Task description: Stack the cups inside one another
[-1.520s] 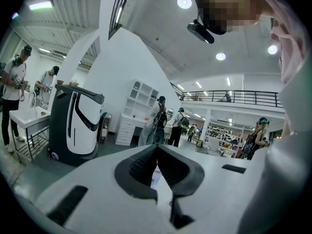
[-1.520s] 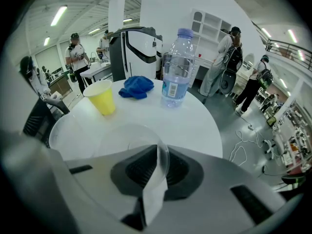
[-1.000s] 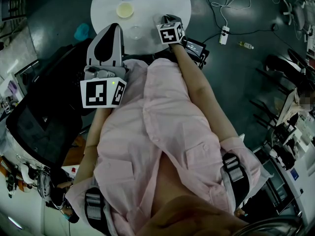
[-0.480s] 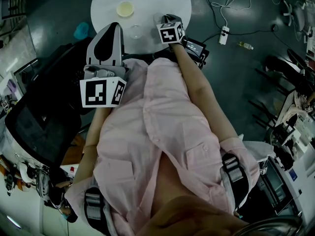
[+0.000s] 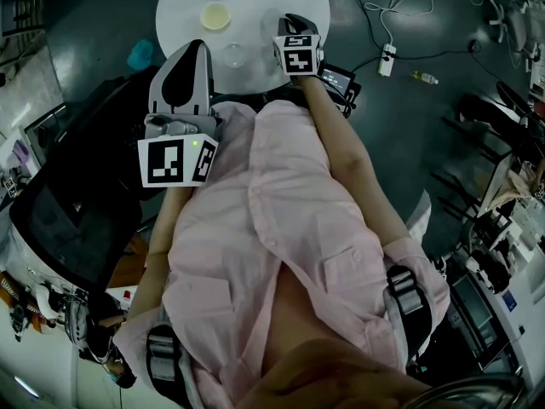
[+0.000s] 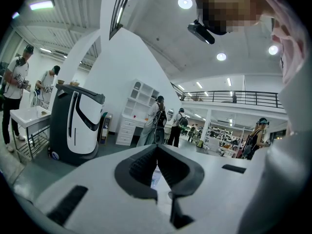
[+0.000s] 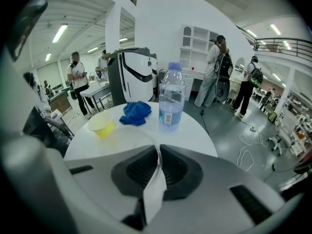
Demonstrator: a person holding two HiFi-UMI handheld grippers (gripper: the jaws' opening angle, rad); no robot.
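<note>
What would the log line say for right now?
right gripper: jaws just closing, gripping clear cup | left gripper: shut, empty | yellow cup: on table, not stacked

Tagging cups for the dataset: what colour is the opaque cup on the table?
Yellow cup; it shows best in the right gripper view.

The head camera looked steeply down, the worktop point(image 5: 183, 11) at 12 o'clock. The camera on the right hand-held gripper point(image 7: 158, 152) shared that worktop from close by, while the one on the left hand-held gripper point(image 6: 157, 147) faced level.

Lay open along the table's point(image 7: 192, 130) right side; got blocked farther back by bottle point(image 7: 171, 96), blue cloth point(image 7: 136, 112), yellow cup point(image 7: 102, 124), side by side.
</note>
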